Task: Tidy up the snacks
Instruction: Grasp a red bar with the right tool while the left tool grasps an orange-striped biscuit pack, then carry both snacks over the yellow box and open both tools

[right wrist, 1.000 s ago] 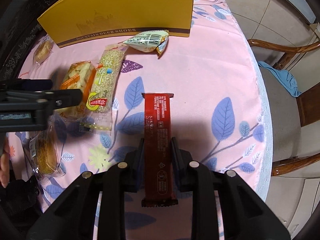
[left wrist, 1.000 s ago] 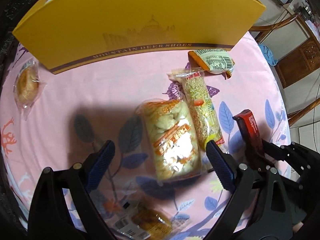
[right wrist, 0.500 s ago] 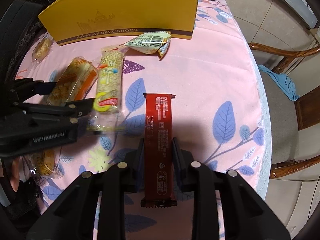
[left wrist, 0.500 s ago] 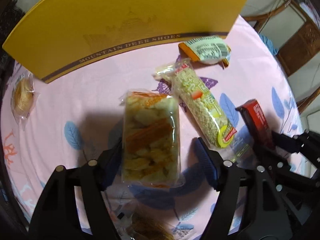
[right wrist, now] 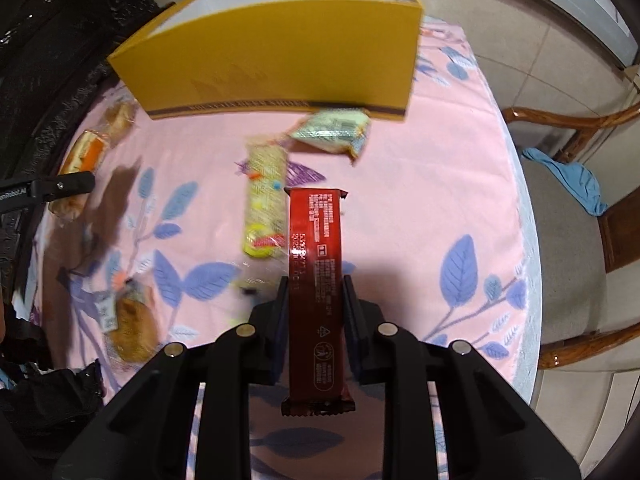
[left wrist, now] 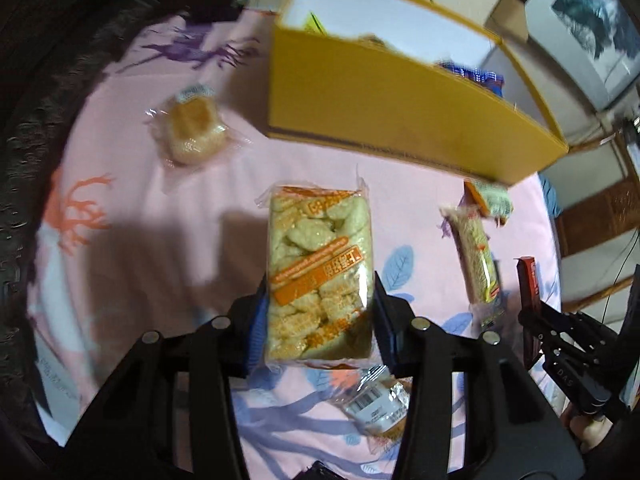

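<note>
In the left wrist view my left gripper has its jaws closing on a clear pack of rice crackers with an orange label. Both pads press its sides and it hangs above the pink tablecloth. My right gripper is shut on a long red snack bar, held lengthwise above the cloth. The open yellow shoe box stands at the far side of the table, with some items inside.
On the cloth lie a long cereal bar, a green-white packet by the box, a round wrapped pastry and a wrapped cake. A wooden chair with a blue cloth stands right of the table.
My left gripper closed on the cracker pack, lifted it and swung left, so the box's open top now shows. The right gripper rose slightly with the red bar.
</note>
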Motion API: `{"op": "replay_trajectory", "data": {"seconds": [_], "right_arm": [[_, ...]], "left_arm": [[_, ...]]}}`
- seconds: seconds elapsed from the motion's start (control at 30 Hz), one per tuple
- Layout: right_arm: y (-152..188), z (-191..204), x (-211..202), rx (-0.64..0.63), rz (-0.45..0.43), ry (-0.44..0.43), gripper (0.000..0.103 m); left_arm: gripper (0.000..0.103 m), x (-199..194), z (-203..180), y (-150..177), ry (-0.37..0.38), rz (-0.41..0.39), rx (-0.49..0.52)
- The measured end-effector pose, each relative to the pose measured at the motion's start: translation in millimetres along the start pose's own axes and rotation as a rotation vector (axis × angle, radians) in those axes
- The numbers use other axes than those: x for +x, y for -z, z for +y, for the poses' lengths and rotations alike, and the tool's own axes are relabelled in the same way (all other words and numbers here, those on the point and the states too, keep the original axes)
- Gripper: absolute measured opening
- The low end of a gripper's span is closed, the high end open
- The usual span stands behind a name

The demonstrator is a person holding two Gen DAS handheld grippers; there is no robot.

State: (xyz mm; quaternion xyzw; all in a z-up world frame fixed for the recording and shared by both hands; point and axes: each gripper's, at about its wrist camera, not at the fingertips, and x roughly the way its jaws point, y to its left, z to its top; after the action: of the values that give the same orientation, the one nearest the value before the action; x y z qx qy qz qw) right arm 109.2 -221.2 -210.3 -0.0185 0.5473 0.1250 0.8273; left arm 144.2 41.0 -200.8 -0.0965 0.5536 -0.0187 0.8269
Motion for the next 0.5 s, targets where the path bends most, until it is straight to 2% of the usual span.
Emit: {"op": "replay_trajectory", "data": {"seconds": [0.1, 0.27, 0.5], "right_arm": [[-14, 10, -12, -0.020, -0.041, -0.015, 0.025], [-48, 27, -34, -0.072, -0.131, -0.038, 0.025], [-122, 32, -64, -0.079, -0.263, -0.046, 0.025]], "left_arm": [[0.046, -27, -3, -8, 0.016, -0.035, 0.004], [0.046, -44, -45, -31, 0.021, -0.120, 0.090], [0.046, -57, -71, -105, 0.072, -0.199, 0.116]]}}
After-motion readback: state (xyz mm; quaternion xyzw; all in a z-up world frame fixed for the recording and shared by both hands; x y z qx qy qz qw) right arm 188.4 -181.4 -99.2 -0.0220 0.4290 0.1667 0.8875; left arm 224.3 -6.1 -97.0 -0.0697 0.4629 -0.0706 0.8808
